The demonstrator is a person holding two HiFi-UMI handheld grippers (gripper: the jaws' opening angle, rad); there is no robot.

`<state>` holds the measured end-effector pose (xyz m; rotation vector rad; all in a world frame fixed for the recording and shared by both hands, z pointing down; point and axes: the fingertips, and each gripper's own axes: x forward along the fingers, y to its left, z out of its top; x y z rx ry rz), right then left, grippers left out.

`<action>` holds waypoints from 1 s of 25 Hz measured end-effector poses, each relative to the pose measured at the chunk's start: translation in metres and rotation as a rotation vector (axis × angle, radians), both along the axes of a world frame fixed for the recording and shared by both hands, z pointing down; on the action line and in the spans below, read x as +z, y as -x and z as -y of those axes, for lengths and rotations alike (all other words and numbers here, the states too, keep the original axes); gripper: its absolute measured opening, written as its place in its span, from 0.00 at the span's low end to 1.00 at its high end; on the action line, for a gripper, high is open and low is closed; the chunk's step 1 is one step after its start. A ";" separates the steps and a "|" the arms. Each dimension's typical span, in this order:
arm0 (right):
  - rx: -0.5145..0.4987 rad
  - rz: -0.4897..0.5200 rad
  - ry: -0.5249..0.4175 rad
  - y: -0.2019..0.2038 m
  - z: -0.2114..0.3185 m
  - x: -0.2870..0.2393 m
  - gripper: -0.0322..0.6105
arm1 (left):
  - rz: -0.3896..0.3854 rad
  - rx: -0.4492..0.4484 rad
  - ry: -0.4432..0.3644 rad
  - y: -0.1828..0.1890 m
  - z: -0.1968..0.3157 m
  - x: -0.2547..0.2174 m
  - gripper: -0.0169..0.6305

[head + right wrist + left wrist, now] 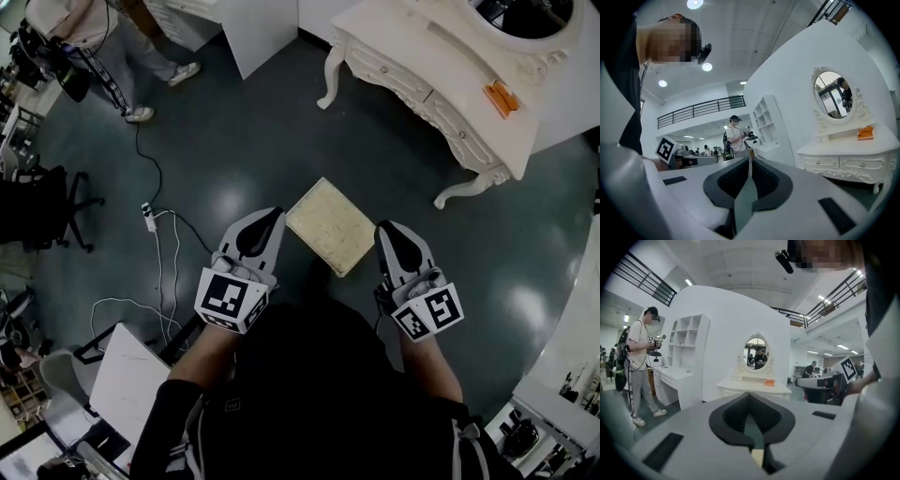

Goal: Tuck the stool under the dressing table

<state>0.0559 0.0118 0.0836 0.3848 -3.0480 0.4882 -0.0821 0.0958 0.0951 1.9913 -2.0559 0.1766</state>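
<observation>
The cream square-topped stool (330,225) stands on the dark glossy floor (234,141), apart from the white carved dressing table (441,66). The left gripper (269,221) and right gripper (389,232) flank its corners, each with its jaws closed together on nothing.

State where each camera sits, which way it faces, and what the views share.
Head view: on the person's head, facing steeply down at the stool on the floor between left gripper and right gripper; both forearms show.
Left gripper view: on the left gripper, facing level past its shut jaws at the dressing table; the right gripper shows at right.
Right gripper view: on the right gripper, facing past its shut jaws; dressing table at right, left gripper at left.
Shared: all three show the dressing table; both gripper views show its mirror.
</observation>
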 end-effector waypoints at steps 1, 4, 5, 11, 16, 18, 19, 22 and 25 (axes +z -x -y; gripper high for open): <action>0.004 -0.001 0.001 0.001 0.009 0.001 0.09 | 0.005 0.006 -0.001 0.001 0.010 -0.001 0.04; 0.035 -0.008 0.013 0.000 0.029 0.007 0.09 | 0.001 0.032 0.011 0.005 0.035 0.001 0.04; 0.050 -0.010 0.018 -0.001 0.034 0.008 0.09 | -0.006 0.045 0.020 0.005 0.042 0.004 0.04; 0.127 -0.032 0.022 -0.001 0.047 0.015 0.09 | -0.019 0.167 0.041 0.002 0.078 0.014 0.03; 0.240 -0.075 0.029 0.015 0.047 0.023 0.09 | -0.027 0.308 0.036 0.013 0.102 0.021 0.04; 0.298 -0.107 0.035 0.027 0.050 0.030 0.09 | 0.047 0.357 0.054 0.025 0.110 0.028 0.04; 0.329 -0.122 0.043 0.034 0.051 0.033 0.09 | 0.083 0.381 0.062 0.031 0.113 0.031 0.04; 0.426 -0.134 0.087 0.053 0.056 0.039 0.09 | 0.070 0.463 0.063 0.051 0.118 0.036 0.04; 0.510 -0.129 0.114 0.070 0.060 0.046 0.09 | 0.030 0.529 0.066 0.073 0.122 0.046 0.04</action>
